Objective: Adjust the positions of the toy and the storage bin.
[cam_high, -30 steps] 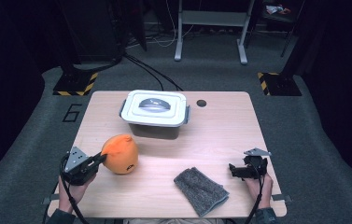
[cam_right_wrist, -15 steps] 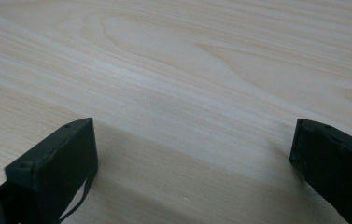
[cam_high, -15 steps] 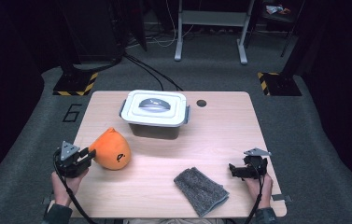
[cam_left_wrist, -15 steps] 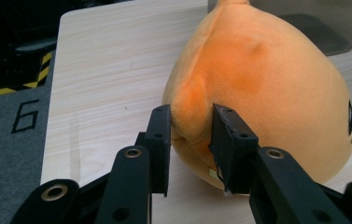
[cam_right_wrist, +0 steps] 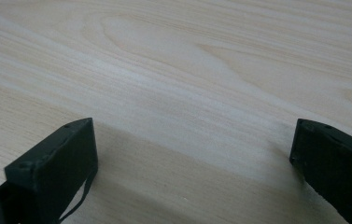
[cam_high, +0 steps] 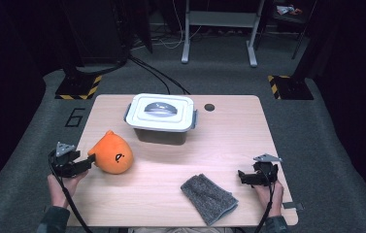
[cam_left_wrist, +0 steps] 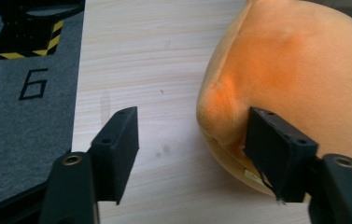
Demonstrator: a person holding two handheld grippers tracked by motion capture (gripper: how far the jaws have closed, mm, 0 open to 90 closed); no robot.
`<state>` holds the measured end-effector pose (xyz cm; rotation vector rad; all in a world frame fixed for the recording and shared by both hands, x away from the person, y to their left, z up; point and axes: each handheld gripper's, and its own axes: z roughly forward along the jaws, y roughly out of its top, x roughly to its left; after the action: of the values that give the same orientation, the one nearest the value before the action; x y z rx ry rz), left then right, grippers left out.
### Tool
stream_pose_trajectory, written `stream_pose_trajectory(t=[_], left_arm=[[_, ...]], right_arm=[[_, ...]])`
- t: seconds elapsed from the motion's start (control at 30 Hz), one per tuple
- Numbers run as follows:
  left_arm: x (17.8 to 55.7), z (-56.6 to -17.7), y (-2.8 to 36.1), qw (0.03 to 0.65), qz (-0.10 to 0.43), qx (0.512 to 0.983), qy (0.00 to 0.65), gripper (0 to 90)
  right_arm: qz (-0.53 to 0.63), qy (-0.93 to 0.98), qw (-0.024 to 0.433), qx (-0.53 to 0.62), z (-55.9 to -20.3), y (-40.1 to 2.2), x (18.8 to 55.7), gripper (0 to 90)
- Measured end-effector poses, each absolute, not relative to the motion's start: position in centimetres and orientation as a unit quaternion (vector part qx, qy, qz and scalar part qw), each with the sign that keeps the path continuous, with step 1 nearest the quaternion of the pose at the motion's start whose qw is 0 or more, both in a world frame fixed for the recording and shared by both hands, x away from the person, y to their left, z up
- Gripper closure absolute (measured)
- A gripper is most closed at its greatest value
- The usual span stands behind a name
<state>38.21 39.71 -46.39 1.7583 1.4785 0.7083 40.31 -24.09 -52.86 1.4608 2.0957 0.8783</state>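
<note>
1. Left gripper [cam_high: 89,162]: jaws have just been opening and stand spread; one jaw still touches the round orange plush toy [cam_high: 113,154].
2. The toy has shifted left since a second ago, now resting on the light wooden table [cam_high: 229,141], apparently released.
3. Right gripper [cam_high: 241,176]: spread, unmoved.

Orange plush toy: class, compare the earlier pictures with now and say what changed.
The left tool dragged the orange plush toy leftward towards the table's edge; its jaws have just been opening, letting the toy go. The right tool, grey cloth and lidded box stayed put.
</note>
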Motion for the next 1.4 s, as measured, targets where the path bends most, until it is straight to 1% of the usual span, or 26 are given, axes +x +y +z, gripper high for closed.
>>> stream_pose_trajectory(t=[0.17, 0.43, 0.7, 0.77, 0.83, 1.1, 1.4], left_arm=[[38.0, -46.1, 39.9, 0.364, 0.271, 0.679, 0.577, 26.2], [38.1, -45.2, 39.3, 0.382, 0.271, 0.679, 0.565, 22.4], [39.0, -43.7, 37.7, 0.392, 0.275, 0.686, 0.548, 19.8], [39.6, -43.2, 37.2, 0.389, 0.274, 0.692, 0.543, 16.3], [39.9, -43.1, 36.9, 0.393, 0.278, 0.69, 0.541, 16.2], [41.9, -42.1, 35.3, 0.403, 0.265, 0.702, 0.525, 12.9], [43.9, -41.1, 33.6, 0.411, 0.259, 0.709, 0.511, 12.6]], right_arm=[[0.317, 0.757, 0.218, 0.527, -52.9, -24.1, 40.3, 0.0], [0.317, 0.758, 0.218, 0.527, -52.9, -24.1, 40.3, 0.0], [0.318, 0.758, 0.218, 0.527, -52.9, -24.1, 40.4, 0.0], [0.318, 0.757, 0.218, 0.527, -52.9, -24.1, 40.4, 0.0], [0.318, 0.757, 0.218, 0.527, -52.9, -24.1, 40.4, 0.0], [0.318, 0.757, 0.218, 0.527, -52.9, -24.1, 40.4, 0.0], [0.319, 0.758, 0.218, 0.526, -52.9, -24.1, 40.4, 0.0]])
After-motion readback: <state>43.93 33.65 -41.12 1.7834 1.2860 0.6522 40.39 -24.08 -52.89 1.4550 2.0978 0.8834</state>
